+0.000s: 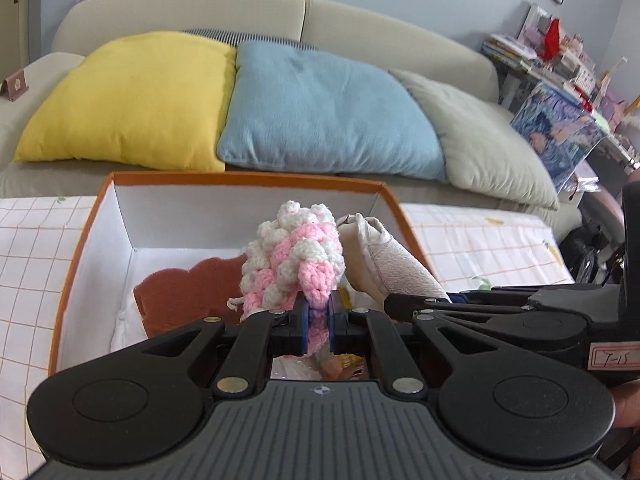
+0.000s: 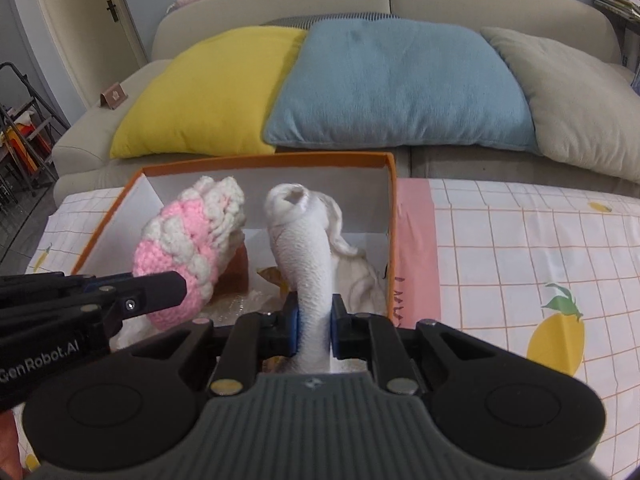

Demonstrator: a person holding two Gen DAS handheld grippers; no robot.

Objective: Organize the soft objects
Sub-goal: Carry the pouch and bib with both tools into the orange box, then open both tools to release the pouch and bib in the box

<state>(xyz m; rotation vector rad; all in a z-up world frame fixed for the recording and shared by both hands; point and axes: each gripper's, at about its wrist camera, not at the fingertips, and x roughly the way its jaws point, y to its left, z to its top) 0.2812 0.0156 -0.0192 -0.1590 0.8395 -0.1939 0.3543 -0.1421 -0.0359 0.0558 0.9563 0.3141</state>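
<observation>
Both your grippers hold soft things over the box

Left view: your left gripper pinches the pink-white knit above the box. Right view: your right gripper clamps a white sock, the knit just beside it at left

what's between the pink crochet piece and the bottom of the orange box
Nothing visible blocks the drop. The left hand-held gripper holds the pink crochet piece over the open orange box; below lie a brown cloth and other soft items it would land on.
</observation>
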